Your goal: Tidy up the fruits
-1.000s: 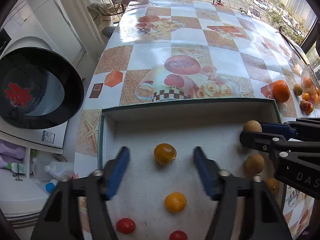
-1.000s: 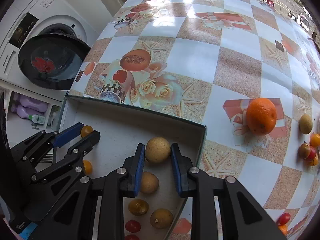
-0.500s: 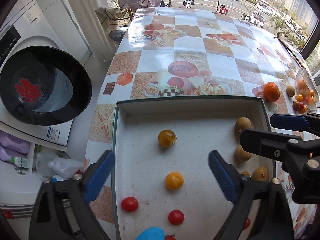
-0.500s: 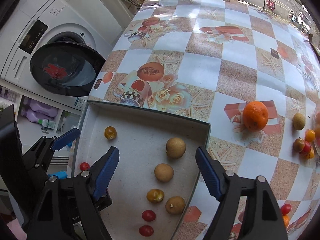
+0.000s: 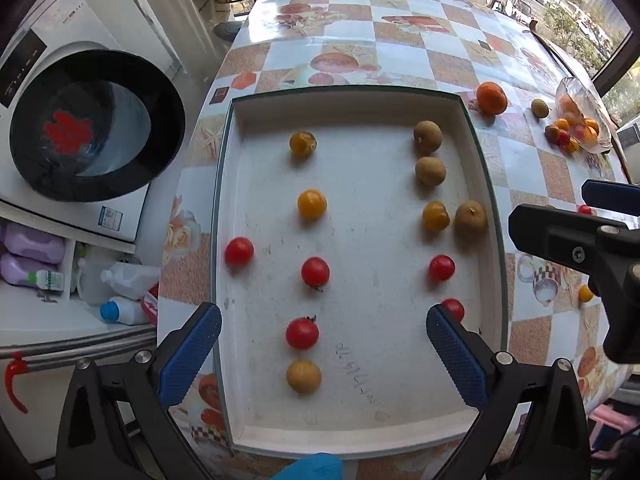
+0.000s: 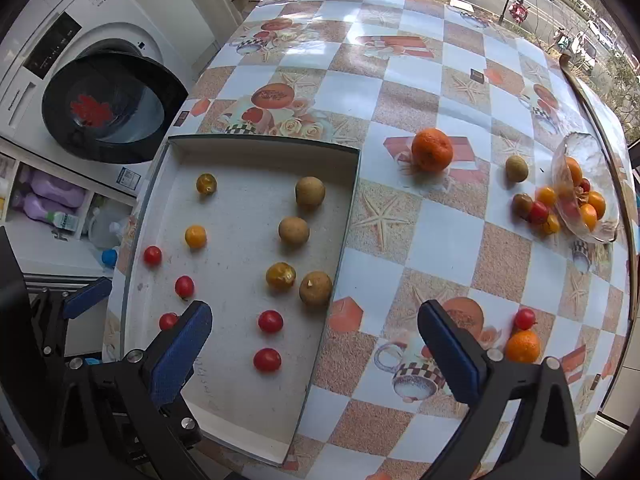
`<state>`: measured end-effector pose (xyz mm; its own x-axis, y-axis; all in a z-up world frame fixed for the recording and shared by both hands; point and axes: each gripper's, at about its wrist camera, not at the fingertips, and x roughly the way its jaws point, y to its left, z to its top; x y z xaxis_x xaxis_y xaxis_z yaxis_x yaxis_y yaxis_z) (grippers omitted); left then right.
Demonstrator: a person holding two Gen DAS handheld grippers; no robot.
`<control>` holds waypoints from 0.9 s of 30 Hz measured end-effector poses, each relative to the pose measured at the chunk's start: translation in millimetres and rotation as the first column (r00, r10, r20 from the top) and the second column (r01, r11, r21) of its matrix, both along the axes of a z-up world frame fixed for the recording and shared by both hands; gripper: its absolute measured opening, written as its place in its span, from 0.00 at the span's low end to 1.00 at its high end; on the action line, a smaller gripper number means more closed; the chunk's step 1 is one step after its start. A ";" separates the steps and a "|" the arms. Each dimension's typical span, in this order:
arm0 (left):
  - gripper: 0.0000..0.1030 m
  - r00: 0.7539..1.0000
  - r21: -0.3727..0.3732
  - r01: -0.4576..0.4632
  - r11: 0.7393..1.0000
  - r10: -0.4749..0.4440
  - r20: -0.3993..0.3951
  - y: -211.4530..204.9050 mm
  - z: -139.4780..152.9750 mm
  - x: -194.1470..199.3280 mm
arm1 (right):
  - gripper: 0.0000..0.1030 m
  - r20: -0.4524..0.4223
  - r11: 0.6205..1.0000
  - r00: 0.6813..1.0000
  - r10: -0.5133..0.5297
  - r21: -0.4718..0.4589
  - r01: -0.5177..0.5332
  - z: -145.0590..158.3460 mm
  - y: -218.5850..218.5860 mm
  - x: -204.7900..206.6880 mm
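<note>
A white shallow tray (image 5: 476, 148) (image 6: 348, 216) holds rows of small fruit: red cherry tomatoes (image 5: 315, 272), yellow tomatoes (image 5: 312, 203) and brown longans (image 5: 428, 135) (image 6: 309, 191). My left gripper (image 5: 323, 356) is open and empty, raised above the tray's near end. My right gripper (image 6: 314, 348) is open and empty, raised above the tray's right edge. It shows at the right of the left wrist view (image 5: 576, 216). An orange (image 6: 432, 149), a longan (image 6: 516, 168) and loose tomatoes (image 6: 538, 210) lie on the table.
A tipped glass bowl (image 6: 580, 192) with small fruit lies at the table's far right. A small orange (image 6: 522, 346) and a red tomato (image 6: 525, 318) lie near my right gripper. A washing machine with an open door (image 6: 108, 108) stands left of the table.
Both grippers have pulled back and up from the tray. The right gripper let go of the brown longan and opened wide. The left gripper opened wider.
</note>
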<state>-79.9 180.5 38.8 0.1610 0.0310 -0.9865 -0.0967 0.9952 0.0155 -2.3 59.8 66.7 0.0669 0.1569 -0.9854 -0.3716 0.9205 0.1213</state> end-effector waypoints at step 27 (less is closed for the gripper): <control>1.00 0.997 0.010 0.068 0.998 -0.068 -0.033 0.1 38.3 -53.0 | 1.00 -0.075 0.996 0.997 0.034 -0.074 -0.040 37.1 9.8 -68.0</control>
<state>-133.0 180.6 77.2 0.1313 0.0319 -0.9908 -0.0284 0.9992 0.0284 -70.3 69.5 103.8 -0.0103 0.0832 -0.9965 -0.3983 0.9137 0.0804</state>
